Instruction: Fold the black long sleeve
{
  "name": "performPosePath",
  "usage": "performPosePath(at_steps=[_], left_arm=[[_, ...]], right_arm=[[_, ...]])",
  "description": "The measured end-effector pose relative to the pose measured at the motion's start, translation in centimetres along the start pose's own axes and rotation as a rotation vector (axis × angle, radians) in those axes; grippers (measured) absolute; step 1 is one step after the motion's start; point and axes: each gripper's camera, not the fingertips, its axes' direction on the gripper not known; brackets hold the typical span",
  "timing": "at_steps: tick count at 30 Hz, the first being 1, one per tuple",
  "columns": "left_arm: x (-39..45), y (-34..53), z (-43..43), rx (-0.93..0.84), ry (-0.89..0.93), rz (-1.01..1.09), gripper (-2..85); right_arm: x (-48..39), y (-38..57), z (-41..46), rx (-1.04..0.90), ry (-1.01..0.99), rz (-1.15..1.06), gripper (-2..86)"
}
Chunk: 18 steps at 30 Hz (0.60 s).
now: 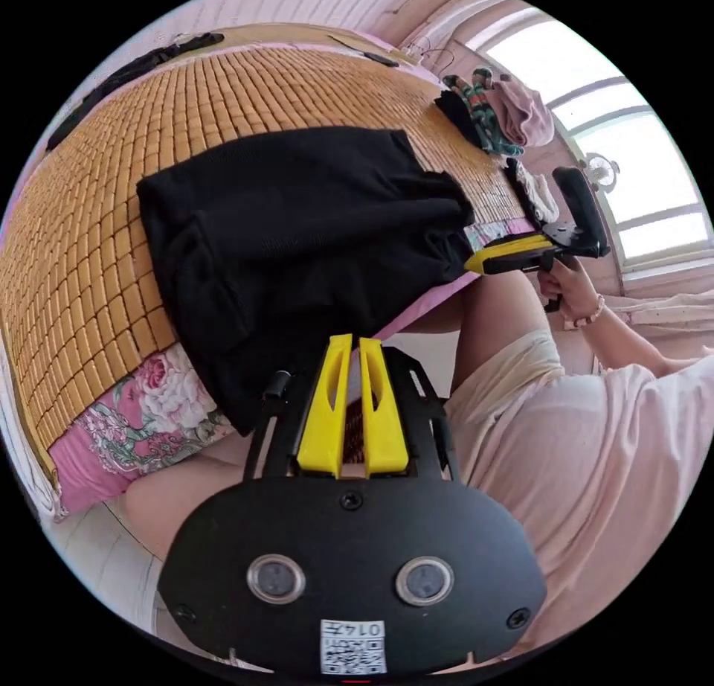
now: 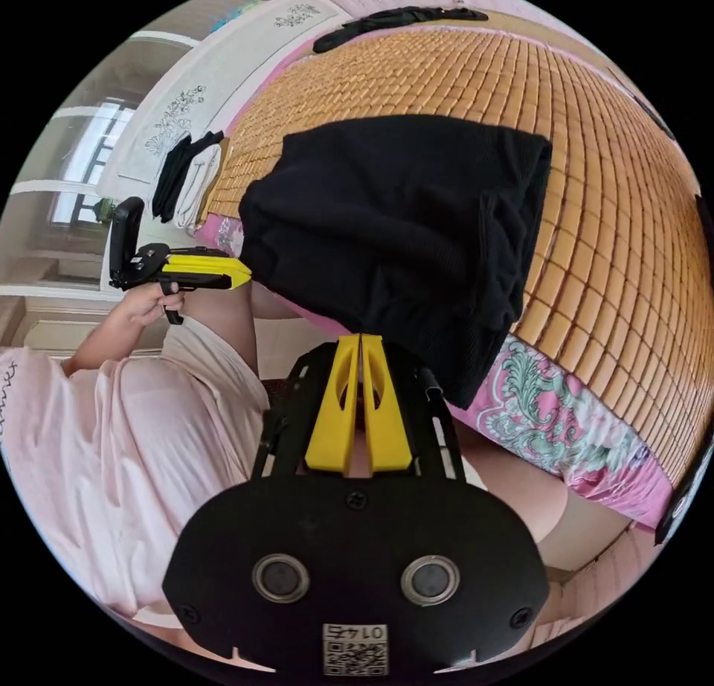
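Left gripper view, left to right: woven bamboo-tile mat [image 1: 82,217] covers the bed, pink floral sheet [image 1: 149,411] showing at its near edge. Black long-sleeve garment [image 1: 297,225], knit, partly folded into a rough rectangle, lies on the mat with its near edge hanging over the bed side. Left gripper [image 1: 351,344], yellow jaws on a black frame, jaws nearly together with a thin gap, tips at the overhanging hem; can't tell if any cloth is pinched. Right gripper [image 1: 476,263] sits at the garment's right edge, held by a hand [image 1: 573,284]; pile of mixed clothes [image 1: 498,113] beyond. Right gripper view: left gripper [image 2: 242,273] just beside the garment's [image 2: 401,217] left corner, apart from it, jaws together. Right gripper [image 2: 361,342] jaws closed, tips at the hem; grip unclear. Mat [image 2: 617,195] to the right.
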Motion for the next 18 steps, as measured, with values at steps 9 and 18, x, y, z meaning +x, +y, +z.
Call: performPosePath(at_steps=[9, 18], left_arm=[[-10.7, -5.7, -5.0, 0.210, -0.136, -0.293, 7.0], [-14.4, -10.2, -0.4, 0.077, -0.051, -0.328, 3.2]], right_arm=[[10.0, -10.0, -3.9, 0.200, 0.075, 0.238, 9.6], [14.2, -15.3, -1.7, 0.206, 0.039, 0.264, 1.8]])
